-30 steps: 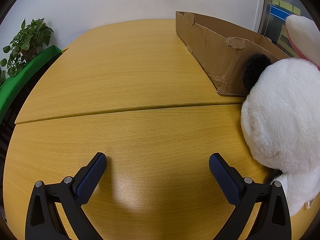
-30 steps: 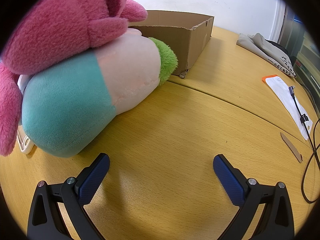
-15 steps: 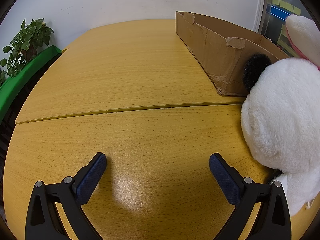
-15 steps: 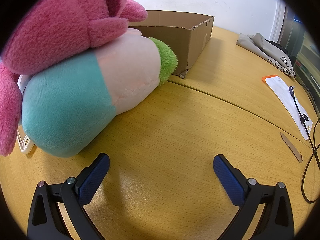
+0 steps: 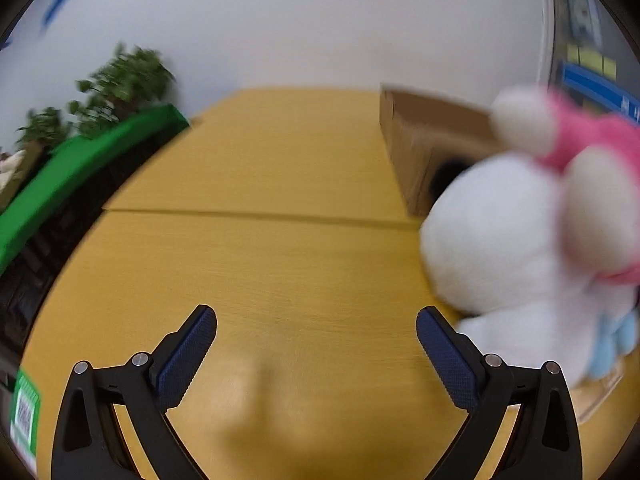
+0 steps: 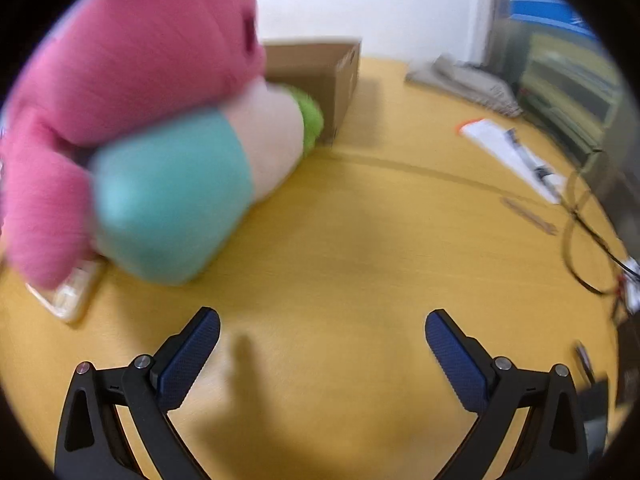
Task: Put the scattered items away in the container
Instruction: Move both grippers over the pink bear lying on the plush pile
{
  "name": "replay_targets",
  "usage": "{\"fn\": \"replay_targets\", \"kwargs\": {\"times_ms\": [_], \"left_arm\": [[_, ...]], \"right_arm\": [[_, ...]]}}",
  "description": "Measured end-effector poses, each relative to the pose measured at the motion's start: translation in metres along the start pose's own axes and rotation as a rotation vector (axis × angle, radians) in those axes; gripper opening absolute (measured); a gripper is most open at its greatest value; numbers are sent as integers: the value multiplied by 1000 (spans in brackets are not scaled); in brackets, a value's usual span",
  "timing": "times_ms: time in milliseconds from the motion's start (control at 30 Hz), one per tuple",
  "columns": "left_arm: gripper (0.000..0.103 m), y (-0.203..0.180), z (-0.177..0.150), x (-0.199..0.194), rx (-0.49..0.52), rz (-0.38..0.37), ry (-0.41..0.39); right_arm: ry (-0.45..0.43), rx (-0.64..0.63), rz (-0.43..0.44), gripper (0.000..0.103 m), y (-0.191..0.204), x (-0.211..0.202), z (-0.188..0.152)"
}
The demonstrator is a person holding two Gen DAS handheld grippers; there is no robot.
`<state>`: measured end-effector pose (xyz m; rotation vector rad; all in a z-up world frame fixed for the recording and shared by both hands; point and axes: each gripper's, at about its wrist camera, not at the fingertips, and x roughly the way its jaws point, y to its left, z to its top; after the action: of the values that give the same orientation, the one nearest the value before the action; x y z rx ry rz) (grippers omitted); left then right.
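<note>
Now, step: approach, nothing gripped yet.
Left gripper (image 5: 316,344): jaws spread, empty, over bare tabletop (image 5: 280,264).
White plush (image 5: 504,248): right of the left gripper, just before the cardboard box (image 5: 416,152).
Pink plush (image 6: 132,60): lying atop the teal plush (image 6: 172,196), beside the box.
Right gripper (image 6: 322,344): jaws spread, empty.
Next, I'd judge: swing onto a plush, close, lift boxward.

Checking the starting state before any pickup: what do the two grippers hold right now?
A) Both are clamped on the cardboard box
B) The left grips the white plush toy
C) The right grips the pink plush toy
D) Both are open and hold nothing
D: the left gripper and right gripper both show fingers spread wide with only bare table between them.
</note>
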<state>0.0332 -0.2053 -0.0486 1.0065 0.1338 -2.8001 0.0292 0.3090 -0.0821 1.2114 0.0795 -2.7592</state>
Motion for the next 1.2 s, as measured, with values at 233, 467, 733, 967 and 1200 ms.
{"fn": "replay_targets", "kwargs": {"times_ms": [233,467,733,967,1200], "left_arm": [[103,-86,13,-98,55,-78,-189],[103,-162,-3,-119,137,-102,-185],[103,-187,-20,-108,110,-146,-96],[103,-192,-20,-110,119,-161,-100],[103,-183,-22,-103,95,-175,-79]], "right_arm": [[-268,68,93,103,43,-94,30],[-290,115,132,103,77,-110,47],[-163,158,8,103,97,-86,38],[-150,140,-27,103,99,-81,37],[-133,122,-24,103,101,-75,36]]}}
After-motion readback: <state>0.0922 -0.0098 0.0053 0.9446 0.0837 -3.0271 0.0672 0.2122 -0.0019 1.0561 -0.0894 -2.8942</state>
